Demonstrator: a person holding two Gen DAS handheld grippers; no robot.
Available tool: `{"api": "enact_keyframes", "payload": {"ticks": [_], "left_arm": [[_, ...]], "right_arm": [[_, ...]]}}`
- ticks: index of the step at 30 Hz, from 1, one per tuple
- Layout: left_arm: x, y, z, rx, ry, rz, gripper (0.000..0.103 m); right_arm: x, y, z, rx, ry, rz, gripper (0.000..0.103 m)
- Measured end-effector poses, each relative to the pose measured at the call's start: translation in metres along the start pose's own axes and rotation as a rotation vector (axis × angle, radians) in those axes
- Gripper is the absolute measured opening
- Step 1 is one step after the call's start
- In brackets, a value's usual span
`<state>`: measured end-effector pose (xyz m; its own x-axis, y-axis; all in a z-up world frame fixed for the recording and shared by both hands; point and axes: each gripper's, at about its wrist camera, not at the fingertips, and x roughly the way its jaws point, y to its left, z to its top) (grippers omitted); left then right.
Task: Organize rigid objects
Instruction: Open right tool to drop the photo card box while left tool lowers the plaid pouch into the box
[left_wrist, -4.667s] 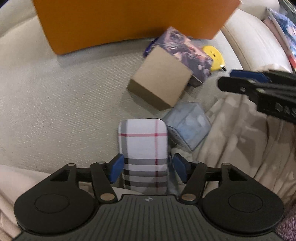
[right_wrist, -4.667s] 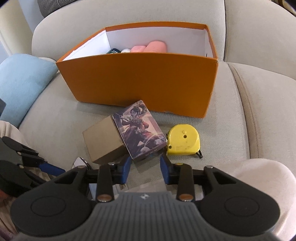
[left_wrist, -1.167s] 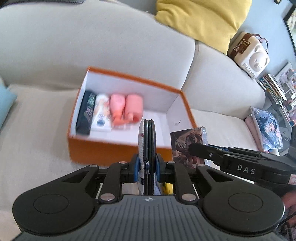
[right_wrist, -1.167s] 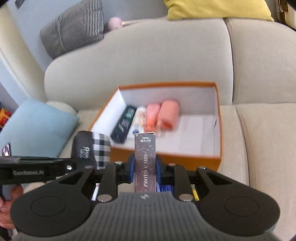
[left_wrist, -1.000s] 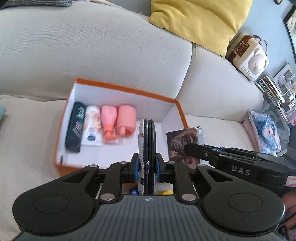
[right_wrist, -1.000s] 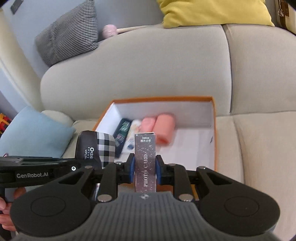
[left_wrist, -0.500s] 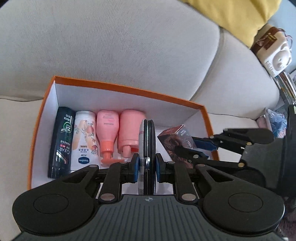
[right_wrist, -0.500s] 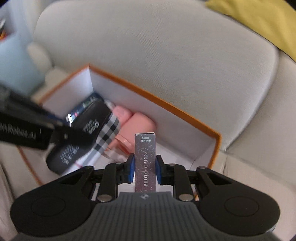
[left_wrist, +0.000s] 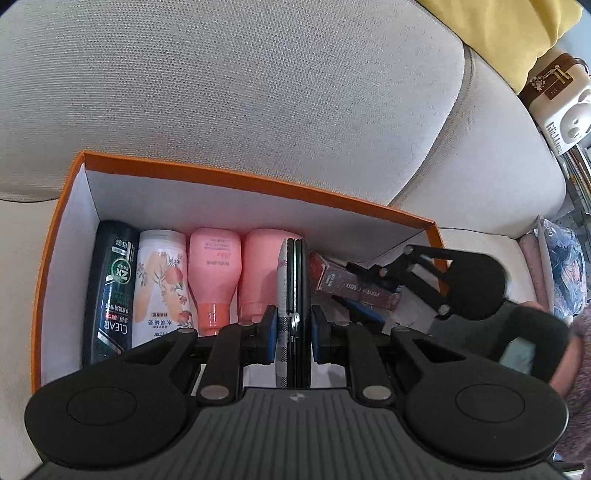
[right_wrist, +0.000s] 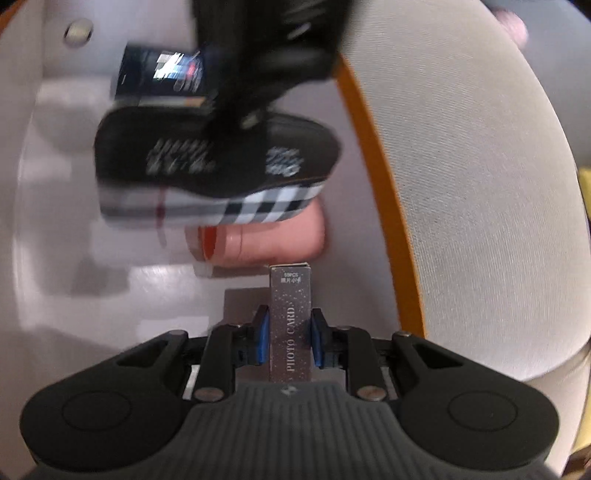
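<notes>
While the left wrist camera looks down into the orange box (left_wrist: 236, 182) on the sofa (left_wrist: 258, 92), the left gripper (left_wrist: 293, 328) has its blue pads pressed tight on a flat plaid case (left_wrist: 291, 295). The case stands on its thin edge between the pads, over the middle of the box. Four bottles lie side by side on the white floor of the box. From the left there is a dark green bottle (left_wrist: 112, 288), a white bottle (left_wrist: 160, 284), a pink bottle (left_wrist: 214, 277) and a second pink bottle (left_wrist: 260, 273). The case is just beside that last pink one. To the right, the right gripper (left_wrist: 360, 290) comes in over the right end of the box with a dark photo card box (left_wrist: 354, 286) squeezed between its pads. A bit of a hand and a fuzzy sleeve (left_wrist: 580, 350) show at the right edge. A yellow pillow (left_wrist: 498, 33) sits up on the sofa back.

Seen from the right wrist camera, the right gripper (right_wrist: 290, 339) is closed tight on the photo card box (right_wrist: 291, 317), which stands up on its narrow side between the blue pads. It is inside the orange box (right_wrist: 373, 184), near the wall. The plaid case (right_wrist: 221, 177) is up ahead, held by the blurry left gripper, and a pink bottle (right_wrist: 266, 243) lies under it. This picture is blurred, so small things are hard to see.
</notes>
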<state>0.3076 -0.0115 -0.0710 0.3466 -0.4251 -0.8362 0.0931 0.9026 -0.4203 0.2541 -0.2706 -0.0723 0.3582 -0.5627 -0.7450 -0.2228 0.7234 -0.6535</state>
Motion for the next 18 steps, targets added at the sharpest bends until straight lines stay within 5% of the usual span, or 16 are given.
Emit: {"api": "enact_keyframes", "payload": {"ticks": [8, 13, 18], "left_arm": [[0.002, -0.004, -0.001, 0.006, 0.006, 0.004, 0.019], [0.004, -0.006, -0.004, 0.011, 0.019, 0.008, 0.019], [0.002, -0.005, -0.005, 0.019, 0.023, 0.016, 0.019]], "right_arm": [[0.004, 0.012, -0.012, -0.114, 0.039, -0.039, 0.024], [-0.006, -0.001, -0.015, -0.007, 0.07, 0.04, 0.026], [-0.002, -0.005, -0.012, 0.075, 0.135, 0.023, 0.027]]}}
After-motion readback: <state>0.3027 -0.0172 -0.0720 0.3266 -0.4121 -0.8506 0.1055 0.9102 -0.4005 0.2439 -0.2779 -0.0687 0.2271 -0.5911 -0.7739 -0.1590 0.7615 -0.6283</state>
